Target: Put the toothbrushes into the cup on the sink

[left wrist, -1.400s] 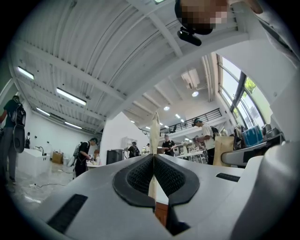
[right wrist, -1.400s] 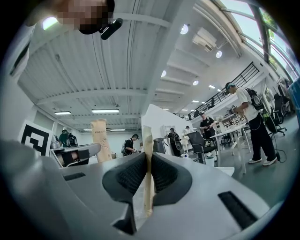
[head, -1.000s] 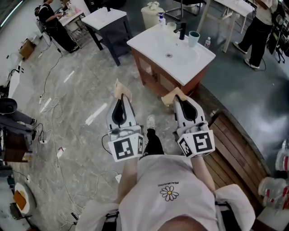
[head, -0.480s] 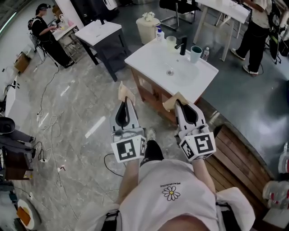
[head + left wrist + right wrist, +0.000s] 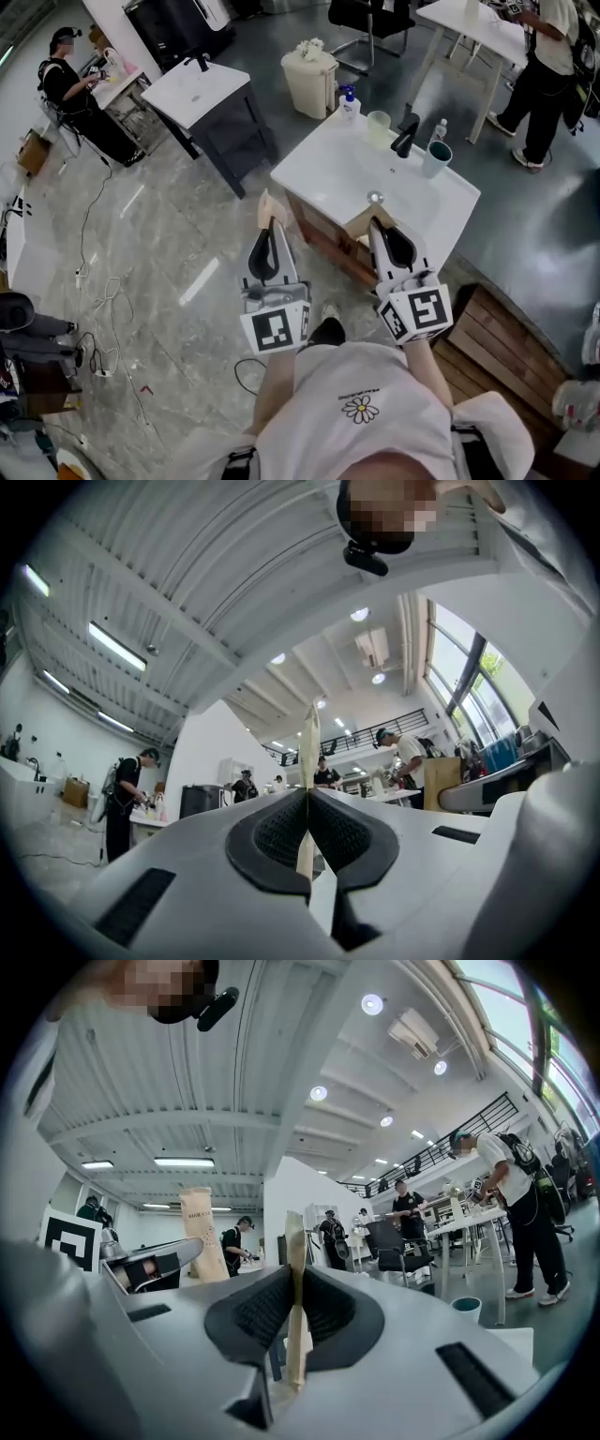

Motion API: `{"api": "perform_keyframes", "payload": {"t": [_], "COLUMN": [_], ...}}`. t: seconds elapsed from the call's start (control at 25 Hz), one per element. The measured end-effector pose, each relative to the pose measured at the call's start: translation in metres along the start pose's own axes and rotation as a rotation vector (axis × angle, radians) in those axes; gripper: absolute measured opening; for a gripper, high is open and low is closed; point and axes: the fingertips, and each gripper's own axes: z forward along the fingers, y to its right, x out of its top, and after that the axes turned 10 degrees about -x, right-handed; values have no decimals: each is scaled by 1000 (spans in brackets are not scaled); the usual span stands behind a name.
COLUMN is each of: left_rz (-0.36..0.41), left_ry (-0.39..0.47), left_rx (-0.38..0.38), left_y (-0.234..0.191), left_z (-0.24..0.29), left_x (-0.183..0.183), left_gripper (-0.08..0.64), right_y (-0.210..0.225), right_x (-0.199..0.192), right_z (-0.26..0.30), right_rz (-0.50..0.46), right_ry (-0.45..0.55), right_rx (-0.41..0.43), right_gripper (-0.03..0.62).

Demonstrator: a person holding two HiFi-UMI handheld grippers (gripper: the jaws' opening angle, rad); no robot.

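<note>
Each gripper is shut on a flat beige paper-wrapped toothbrush. In the head view my left gripper holds its packet upright beside the sink's left front corner. My right gripper holds a second packet over the white sink's front edge. A teal cup stands at the sink's back right, near the black faucet. In the left gripper view the packet is clamped edge-on between the pads. The right gripper view shows its packet pinched the same way, and the teal cup lower right.
A translucent cup and a soap bottle stand at the sink's back. A dark-legged second basin table, a bin and people stand beyond. Cables lie on the floor at left; a wooden platform lies at right.
The view has moved closer to the sink, which now lies just ahead of both grippers. Both grippers still hold their packets, unchanged.
</note>
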Motion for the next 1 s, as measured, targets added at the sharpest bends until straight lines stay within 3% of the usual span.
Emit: {"api": "perform_keyframes", "payload": {"t": [0.36,0.64,1.0], "left_rz": [-51,-148,-111], "left_ry": [-31,-56,-46], "left_rx": [-73,-34,-51], "left_y": [-55,-56,-40], "left_z": [108,144,176], "left_x": [-45,-82,-73], "left_gripper": [17,17,17], "right_y": [15,36,63], "right_x": [-17,-25,-16], "right_z": [123,165,175], "right_rz": [-5,-15,-8], "right_ry": [-62,-58,-50], "right_rx": [-70,-55,-53], "right_gripper": [31,31,31]}}
